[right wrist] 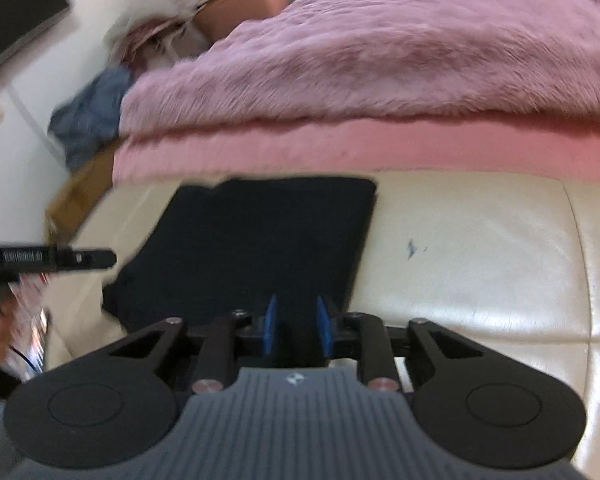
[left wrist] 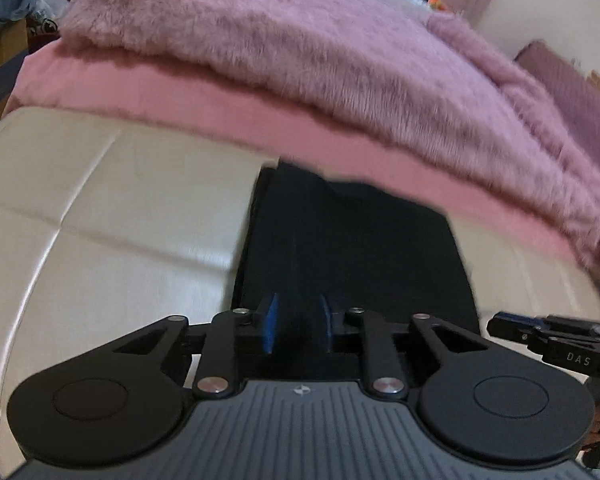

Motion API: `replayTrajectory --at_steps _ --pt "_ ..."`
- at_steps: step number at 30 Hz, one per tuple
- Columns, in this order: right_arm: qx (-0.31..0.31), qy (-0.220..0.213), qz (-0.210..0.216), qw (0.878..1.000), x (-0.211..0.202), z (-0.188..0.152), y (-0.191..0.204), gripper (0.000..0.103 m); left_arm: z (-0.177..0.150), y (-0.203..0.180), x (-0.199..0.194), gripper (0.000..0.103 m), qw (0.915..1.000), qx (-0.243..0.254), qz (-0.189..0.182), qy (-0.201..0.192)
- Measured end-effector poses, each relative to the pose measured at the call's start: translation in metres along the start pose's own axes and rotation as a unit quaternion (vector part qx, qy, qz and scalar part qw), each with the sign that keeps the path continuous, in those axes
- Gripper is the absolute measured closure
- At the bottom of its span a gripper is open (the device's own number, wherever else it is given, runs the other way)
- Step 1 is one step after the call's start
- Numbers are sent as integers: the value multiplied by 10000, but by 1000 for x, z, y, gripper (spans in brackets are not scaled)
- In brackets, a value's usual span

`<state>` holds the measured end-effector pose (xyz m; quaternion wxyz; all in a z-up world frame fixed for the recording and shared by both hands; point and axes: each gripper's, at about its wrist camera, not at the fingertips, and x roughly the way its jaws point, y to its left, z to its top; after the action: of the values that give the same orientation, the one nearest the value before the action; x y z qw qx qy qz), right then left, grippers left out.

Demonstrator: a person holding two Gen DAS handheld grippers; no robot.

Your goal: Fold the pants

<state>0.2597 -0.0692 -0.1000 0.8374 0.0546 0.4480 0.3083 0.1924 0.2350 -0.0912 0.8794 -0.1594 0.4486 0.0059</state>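
Dark navy pants [left wrist: 352,248] lie folded flat on a cream leather bench [left wrist: 100,220]; they also show in the right wrist view [right wrist: 260,240]. My left gripper [left wrist: 298,322] hangs over the near edge of the pants, its blue pads [left wrist: 271,322] a small gap apart, with dark cloth between them. My right gripper [right wrist: 298,326] is over the near right corner of the pants, its blue pads [right wrist: 323,326] also narrowly apart with dark cloth between. Whether either grips the cloth is unclear. Each gripper shows at the side of the other's view, the right one [left wrist: 540,330] and the left one [right wrist: 60,258].
A pink bed edge [left wrist: 180,96] with a fluffy mauve blanket [left wrist: 300,40] runs just behind the bench. Blue clothing [right wrist: 92,116] lies on a brown box [right wrist: 76,196] at the left. A white wall [left wrist: 532,4] stands at the right.
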Motion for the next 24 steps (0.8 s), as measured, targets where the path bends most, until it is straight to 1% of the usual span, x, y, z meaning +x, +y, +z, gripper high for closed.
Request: replayTrajectory --at_steps 1,6,8,12,15,16,18,20,22,23,24 --pt "-133 32 -70 9999 1 -7 7 87 -6 -1 1 83 9999 33 130 27" --pt "-803 176 -451 9956 9 -35 33 88 -22 5 16 83 9988 -24 392 281" --pt "-912 222 -556 9940 14 -41 35 88 -26 7 23 83 9986 -36 419 309" --pt "-1132 313 -670 9908 27 -45 36 88 -29 5 25 80 9981 0 545 292" --pt "-1205 391 -728 9893 27 -41 39 88 -26 2 21 80 9975 -50 620 327" --pt "-1181 417 -721 9895 26 -38 39 87 -25 -1 17 80 9975 -48 645 298" --pt "-1105 359 -670 9910 16 -33 41 84 -23 -9 3 80 9976 16 689 92" --pt "-1079 157 -641 9920 -2 -26 44 73 -23 -20 -14 80 9974 78 698 -168" --pt "-1099 -80 -607 9921 -23 -19 48 69 -21 -36 -37 79 9964 204 685 -464" --pt "-1121 -219 -599 9916 -35 -15 52 65 -20 -44 -48 73 9953 274 683 -633" --pt "-1139 -367 -600 9910 -47 -11 55 62 -21 -53 -61 70 9934 346 694 -845"
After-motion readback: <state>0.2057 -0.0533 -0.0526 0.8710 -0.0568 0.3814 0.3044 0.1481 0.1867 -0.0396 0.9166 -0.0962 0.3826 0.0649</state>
